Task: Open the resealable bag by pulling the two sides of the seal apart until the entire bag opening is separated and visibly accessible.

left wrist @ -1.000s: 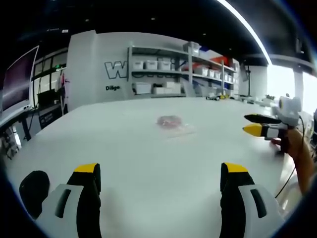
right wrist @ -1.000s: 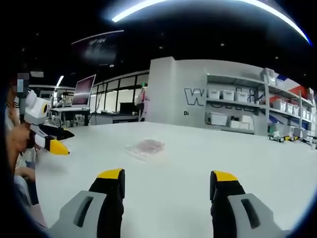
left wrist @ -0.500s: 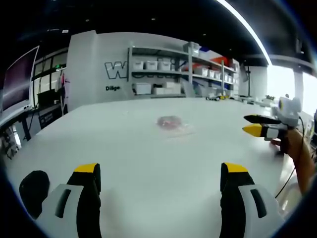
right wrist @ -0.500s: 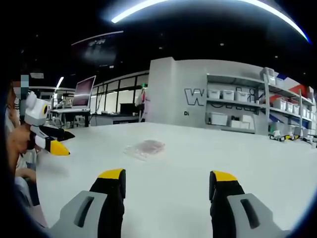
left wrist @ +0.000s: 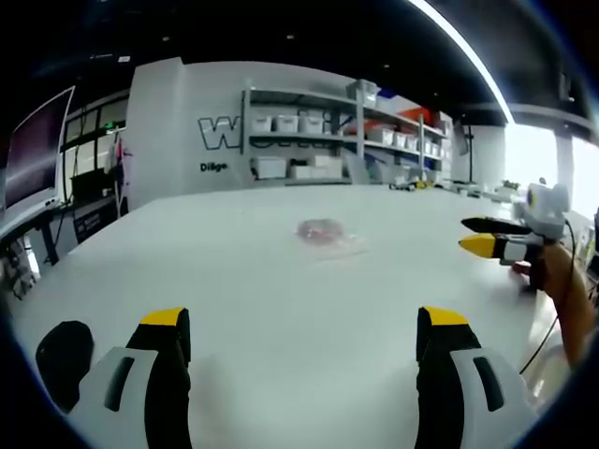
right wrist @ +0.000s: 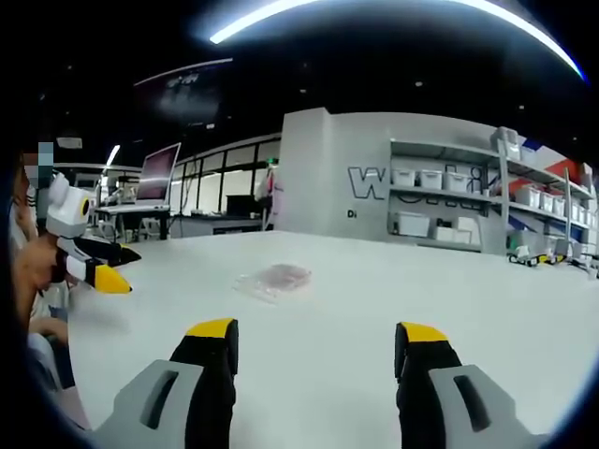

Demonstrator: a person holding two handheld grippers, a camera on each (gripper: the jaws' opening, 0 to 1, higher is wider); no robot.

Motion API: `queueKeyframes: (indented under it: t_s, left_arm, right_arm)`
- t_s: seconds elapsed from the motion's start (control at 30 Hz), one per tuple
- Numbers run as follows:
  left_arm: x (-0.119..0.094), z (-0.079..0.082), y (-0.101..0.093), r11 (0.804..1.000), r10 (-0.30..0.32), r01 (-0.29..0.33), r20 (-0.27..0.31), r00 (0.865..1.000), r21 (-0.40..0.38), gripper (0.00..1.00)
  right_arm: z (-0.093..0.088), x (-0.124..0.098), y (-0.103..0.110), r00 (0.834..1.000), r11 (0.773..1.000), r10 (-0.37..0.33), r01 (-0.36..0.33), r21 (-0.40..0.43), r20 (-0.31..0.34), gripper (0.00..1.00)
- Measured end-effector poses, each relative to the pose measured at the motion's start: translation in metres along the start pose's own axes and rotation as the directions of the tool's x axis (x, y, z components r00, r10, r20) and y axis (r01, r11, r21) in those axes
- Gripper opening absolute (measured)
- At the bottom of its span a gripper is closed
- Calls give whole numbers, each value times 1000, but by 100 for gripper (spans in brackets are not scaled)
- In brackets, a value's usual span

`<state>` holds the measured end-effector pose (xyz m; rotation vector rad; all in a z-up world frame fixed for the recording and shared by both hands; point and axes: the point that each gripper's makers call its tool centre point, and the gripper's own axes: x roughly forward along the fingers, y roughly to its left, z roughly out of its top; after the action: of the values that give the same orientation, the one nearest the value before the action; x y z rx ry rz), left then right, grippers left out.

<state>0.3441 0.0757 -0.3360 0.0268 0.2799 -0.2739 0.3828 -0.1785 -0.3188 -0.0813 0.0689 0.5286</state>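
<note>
Resealable bag: clear plastic, lying flat on white table, approx. mid-table, well ahead of both grippers and touching neither. Contents: a small reddish-pink mass inside; what it is can't be told. Seal state too small to tell.

Left gripper, left gripper view: jaws spread wide, yellow-tipped, nothing between them, above bare tabletop. Same gripper seen from the side in right gripper view, held in a person's hand at table edge; its tips appear parted there.

Right gripper, right gripper view: jaws wide apart, holding nothing. In left gripper view it enters from the right, hand-held, tips slightly apart.

Background: wall shelving w/ white storage bins; bin contents not visible. Monitor at left.
</note>
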Motion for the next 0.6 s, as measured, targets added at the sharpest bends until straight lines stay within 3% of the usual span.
queueKeyframes:
  t_s: [0.6]
  left_arm:
    - [-1, -2, -1, 1000, 0, 0, 2, 1000, 0, 100]
  right_arm:
    - [0, 0, -2, 1000, 1000, -1, 1, 1, 3, 67]
